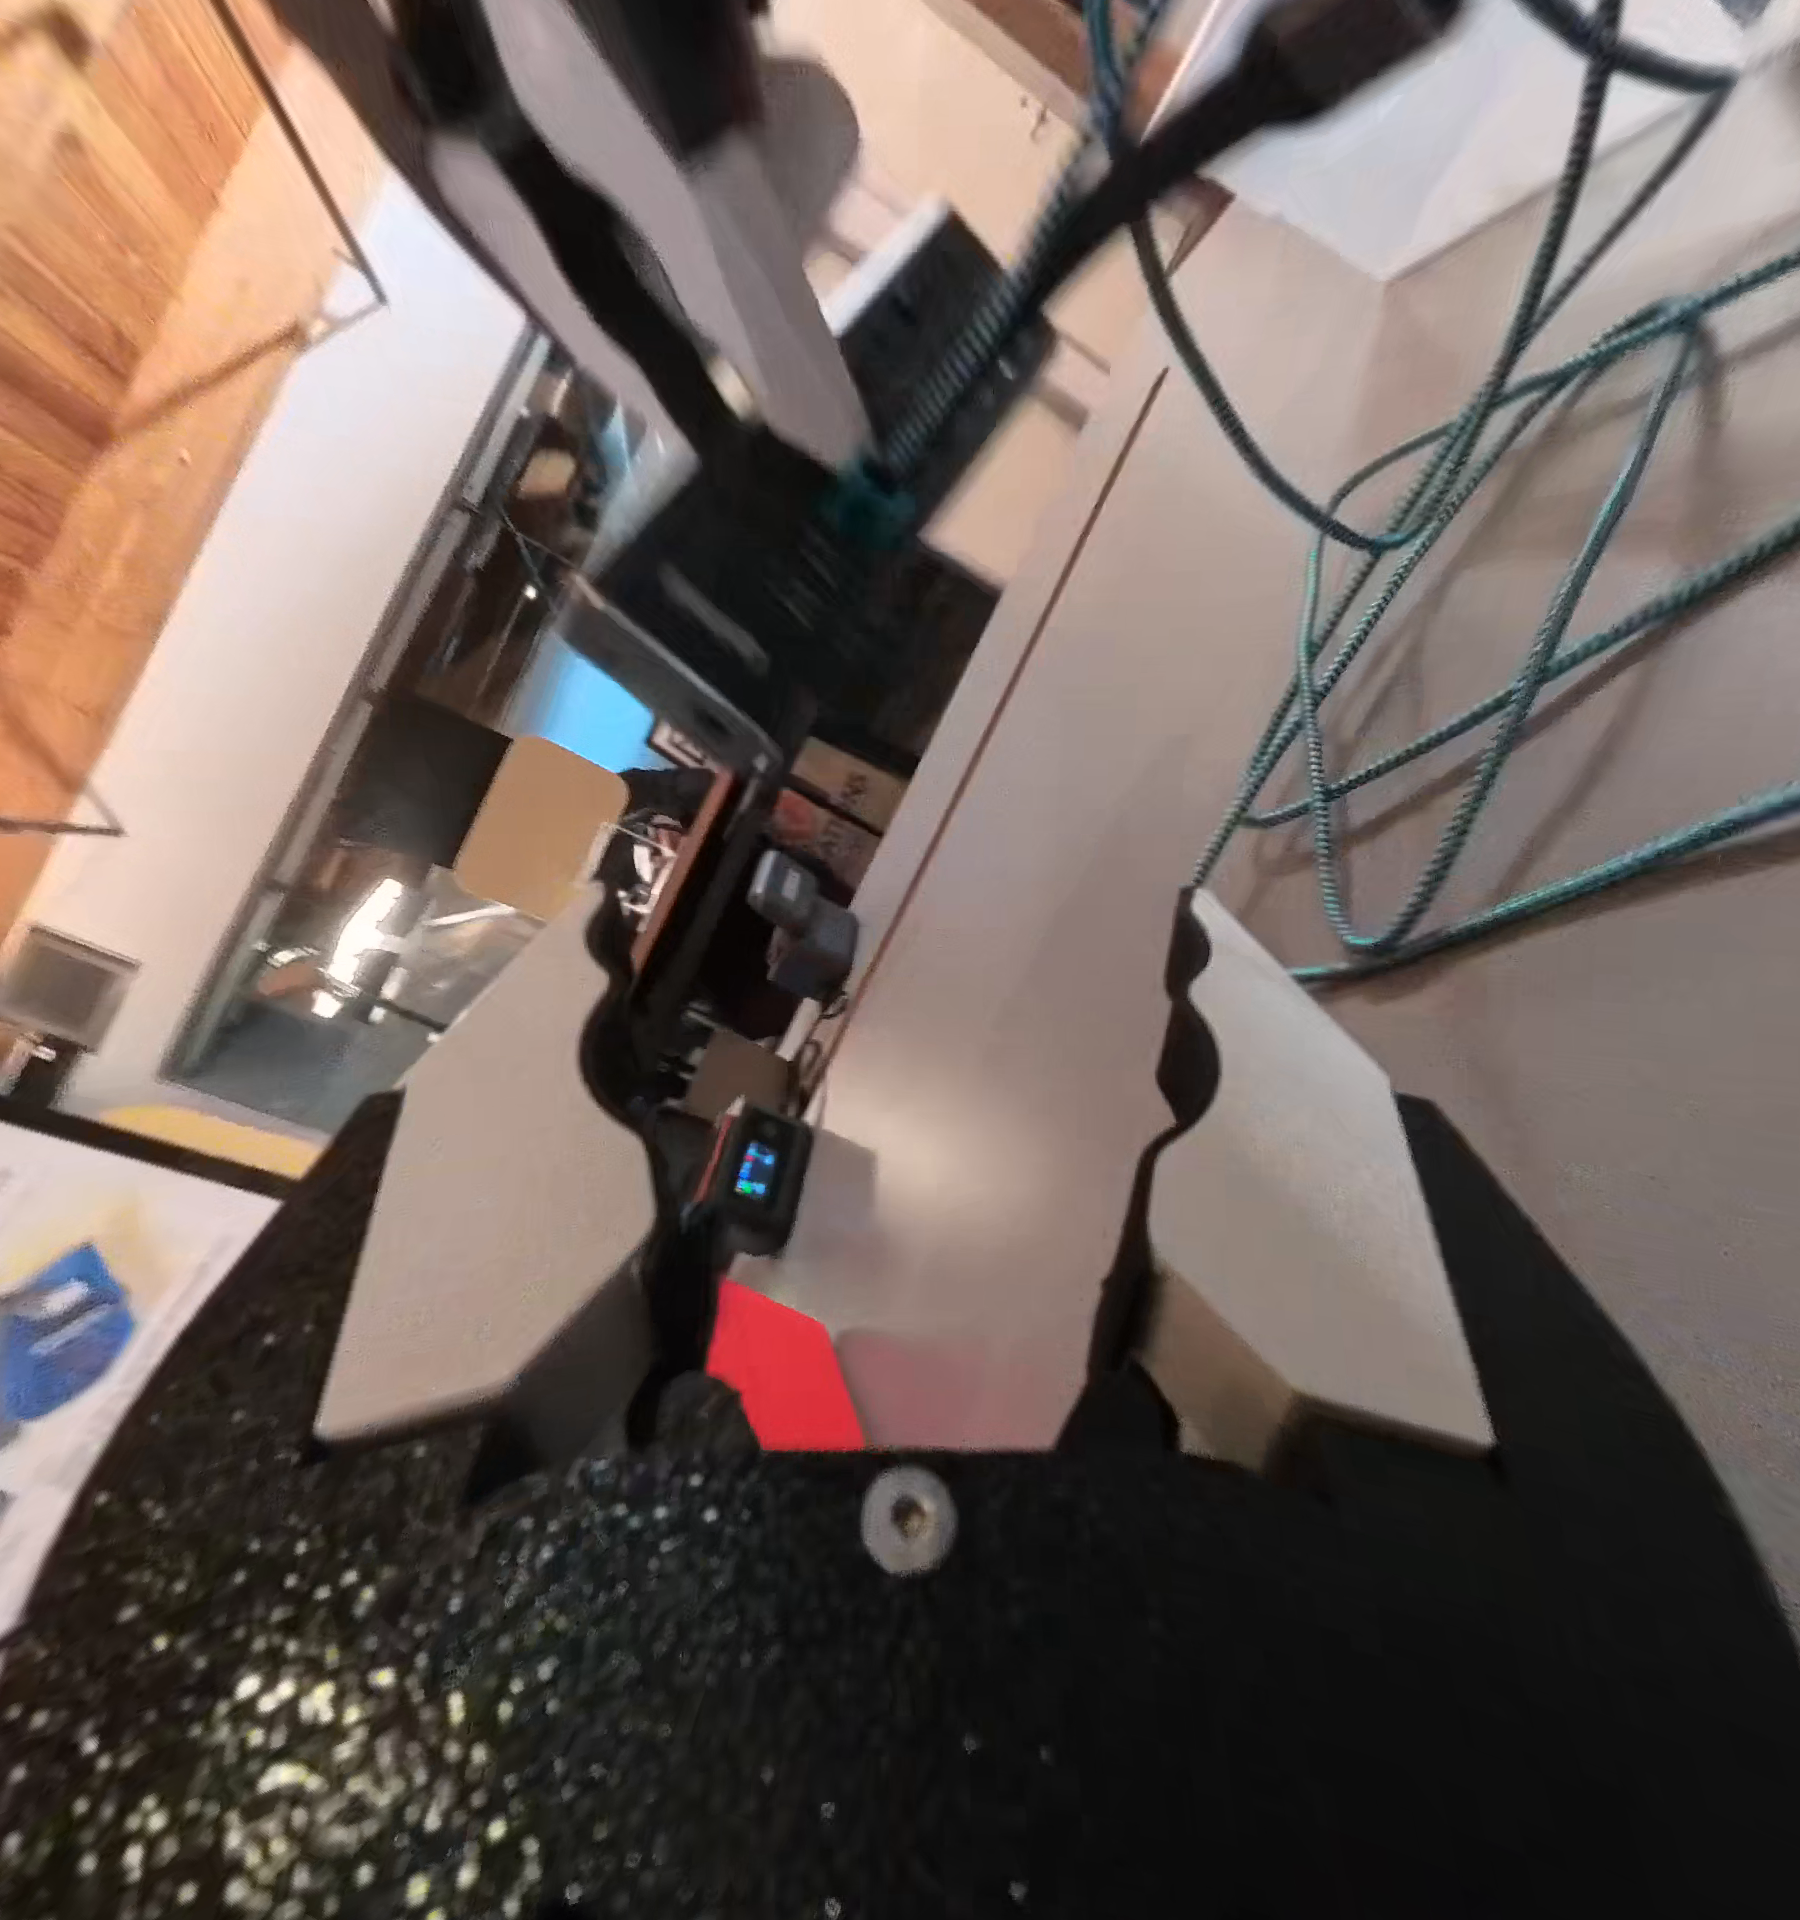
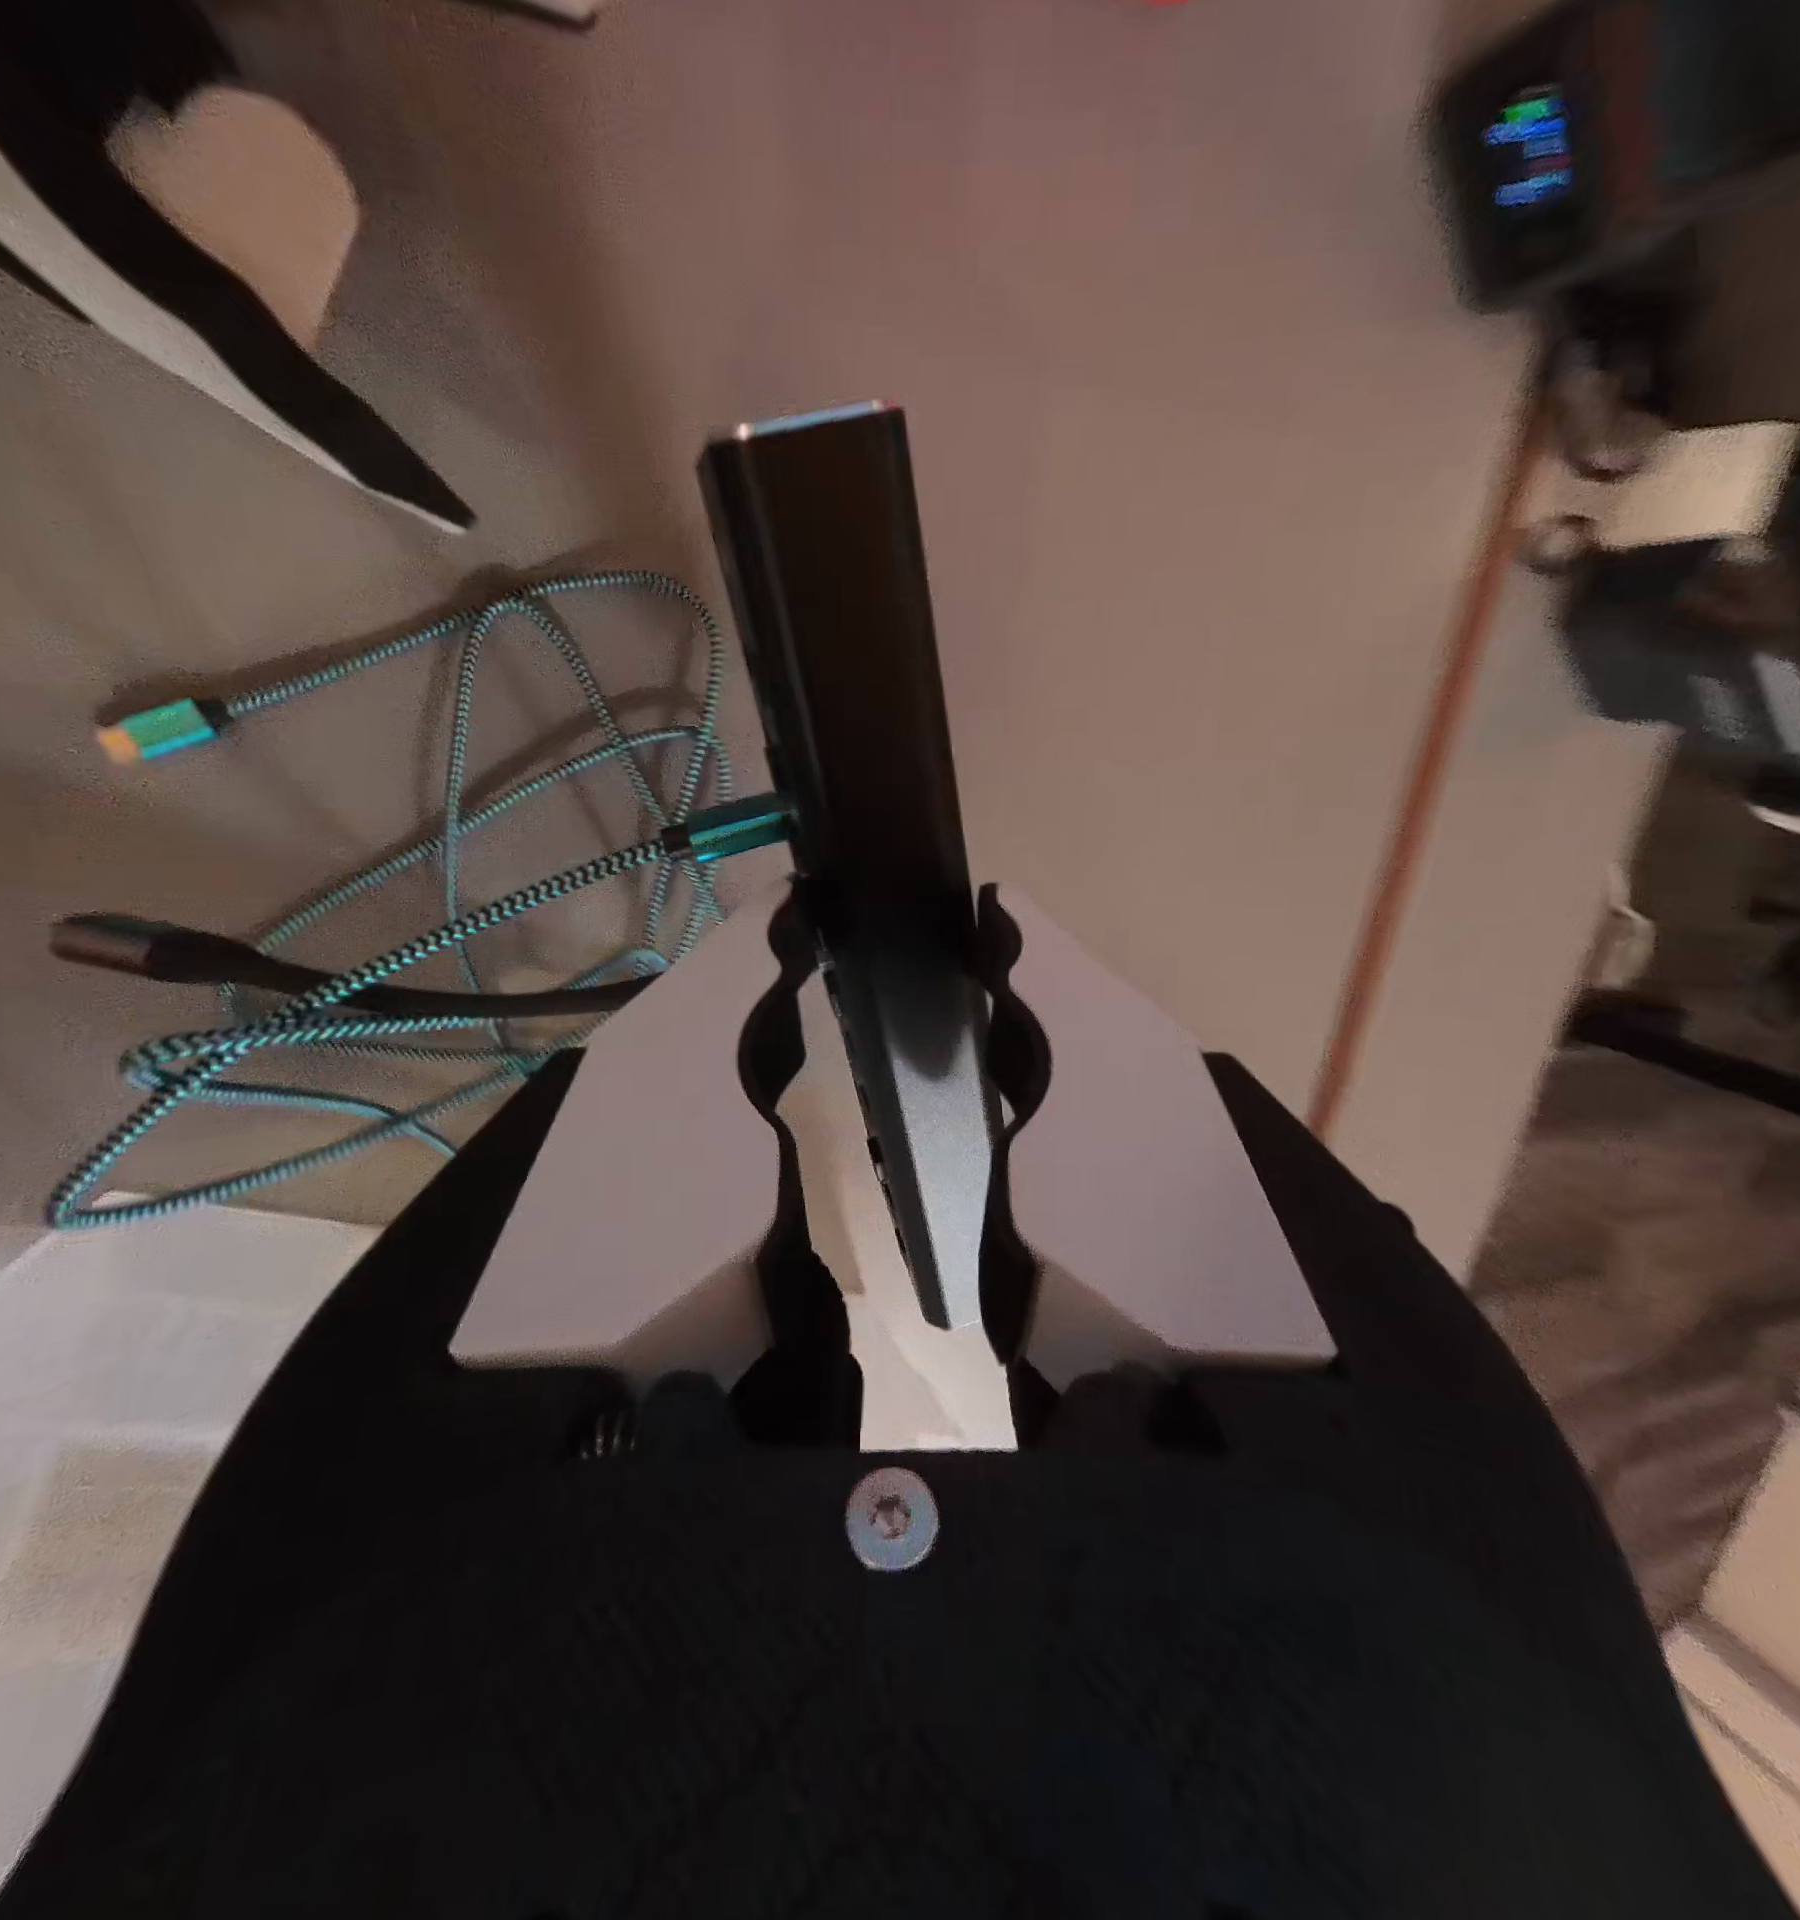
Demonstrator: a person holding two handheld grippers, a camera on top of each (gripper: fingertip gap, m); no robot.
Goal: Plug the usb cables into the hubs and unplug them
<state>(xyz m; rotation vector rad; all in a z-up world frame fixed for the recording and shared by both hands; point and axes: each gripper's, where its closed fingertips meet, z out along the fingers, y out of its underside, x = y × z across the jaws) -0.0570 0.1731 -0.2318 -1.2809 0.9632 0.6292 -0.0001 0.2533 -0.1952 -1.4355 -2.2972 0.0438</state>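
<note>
My right gripper (image 2: 891,904) is shut on a grey USB hub (image 2: 854,644) and holds it upright above the table. A teal braided cable's plug (image 2: 740,826) sits in the hub's left side. A second teal plug (image 2: 158,727) lies free on the table. A black lead's plug (image 2: 96,940) lies below it. My left gripper (image 1: 891,904) is open and empty, over the table edge. In the left wrist view the blurred hub (image 1: 771,582) with the teal plug (image 1: 865,509) is ahead, beside a finger (image 1: 667,208) of the right gripper. One left finger (image 2: 252,312) shows top left.
Loops of teal cable (image 1: 1498,623) lie on the beige table (image 1: 1498,1247), right of my left gripper. A small device with a lit screen (image 1: 761,1174) sits near the table edge, also top right in the right wrist view (image 2: 1530,156). A red patch (image 1: 782,1361) lies below it. The grippers' ends are close to 12 cm from one another.
</note>
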